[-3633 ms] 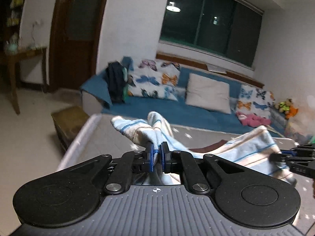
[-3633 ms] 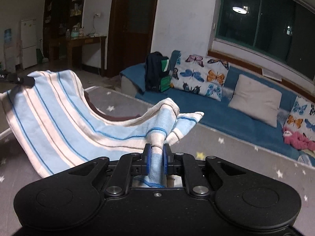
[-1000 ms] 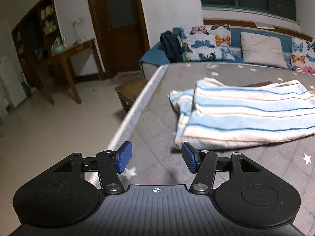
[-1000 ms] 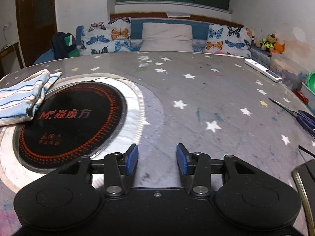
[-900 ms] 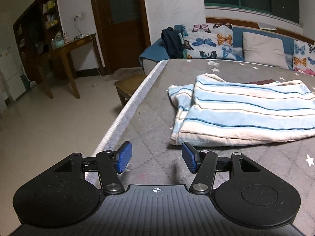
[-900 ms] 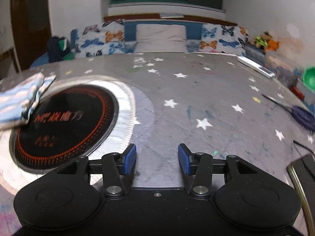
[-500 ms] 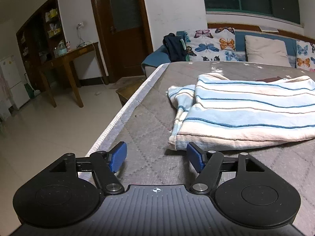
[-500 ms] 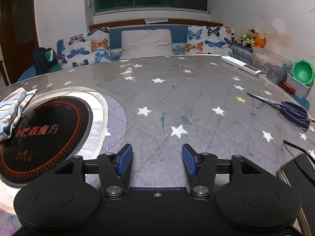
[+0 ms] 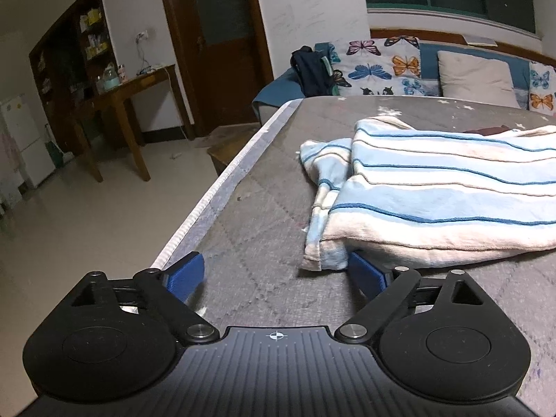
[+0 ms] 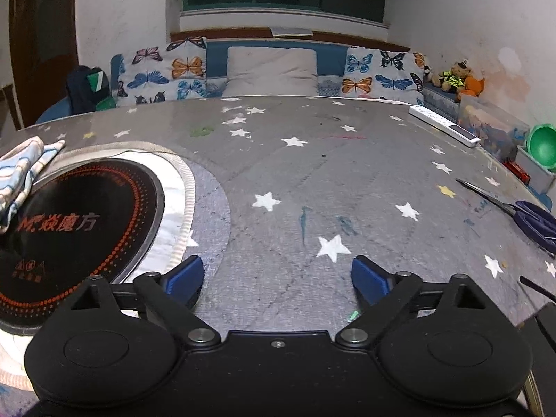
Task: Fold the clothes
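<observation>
A light blue and white striped garment lies folded flat on the grey star-patterned table, to the right in the left wrist view. My left gripper is open and empty, low over the table, with its right fingertip close to the garment's near left corner. In the right wrist view only the garment's end shows at the far left, overlapping a round black induction plate. My right gripper is open and empty over bare table.
The table's left edge drops to a tiled floor with a wooden desk. Scissors, a white power strip and a green bowl sit at the right. A sofa with butterfly cushions is behind.
Both grippers released the garment, which now lies folded on the table. Both jaws have opened wider. The right gripper has swung right, away from the garment.
</observation>
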Demonstrator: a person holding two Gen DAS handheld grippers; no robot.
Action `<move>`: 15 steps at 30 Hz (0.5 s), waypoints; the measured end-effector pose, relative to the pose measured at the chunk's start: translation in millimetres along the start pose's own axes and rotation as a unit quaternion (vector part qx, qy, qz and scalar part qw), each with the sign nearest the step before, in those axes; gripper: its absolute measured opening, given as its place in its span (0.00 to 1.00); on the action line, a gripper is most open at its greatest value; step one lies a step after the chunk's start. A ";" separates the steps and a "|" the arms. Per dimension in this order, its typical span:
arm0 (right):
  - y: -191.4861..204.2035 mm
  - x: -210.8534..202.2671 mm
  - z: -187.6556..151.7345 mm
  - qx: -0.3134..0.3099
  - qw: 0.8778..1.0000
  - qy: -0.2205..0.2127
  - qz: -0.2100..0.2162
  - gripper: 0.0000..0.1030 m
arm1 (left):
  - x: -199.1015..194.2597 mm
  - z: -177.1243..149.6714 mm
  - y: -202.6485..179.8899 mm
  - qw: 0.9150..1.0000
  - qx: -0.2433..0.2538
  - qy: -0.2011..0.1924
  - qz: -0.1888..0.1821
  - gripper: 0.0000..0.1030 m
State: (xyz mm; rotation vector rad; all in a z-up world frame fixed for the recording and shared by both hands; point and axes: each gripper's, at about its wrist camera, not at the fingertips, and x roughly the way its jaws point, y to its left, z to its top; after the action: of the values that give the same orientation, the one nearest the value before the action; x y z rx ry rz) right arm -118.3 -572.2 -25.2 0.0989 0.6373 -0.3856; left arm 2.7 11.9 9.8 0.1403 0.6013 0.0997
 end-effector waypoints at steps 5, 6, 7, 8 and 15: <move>-0.6 -0.5 -0.4 0.003 1.000 0.002 -0.005 0.98 | 2.3 -0.2 5.3 1.000 -0.014 0.007 -0.005 0.95; -1.3 -0.2 -0.3 0.006 1.000 0.004 -0.007 0.99 | 2.9 -0.5 7.3 1.000 -0.019 0.010 -0.008 0.96; -1.8 -0.3 -0.4 0.008 1.000 0.004 -0.008 1.00 | 3.5 -0.8 9.2 1.000 -0.024 0.012 -0.011 0.97; -1.9 0.5 -0.2 0.008 1.000 0.004 -0.010 1.00 | 4.1 -1.1 11.2 0.999 -0.029 0.014 -0.014 0.97; -1.5 0.4 -0.2 0.009 1.000 0.004 -0.013 1.00 | 8.1 -3.0 24.8 0.998 -0.053 0.024 -0.028 1.00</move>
State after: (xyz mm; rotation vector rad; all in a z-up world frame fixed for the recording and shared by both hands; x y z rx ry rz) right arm -118.7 -573.6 -25.5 0.1096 0.6443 -0.4167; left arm 6.4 37.7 6.8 0.0177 0.6464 0.0807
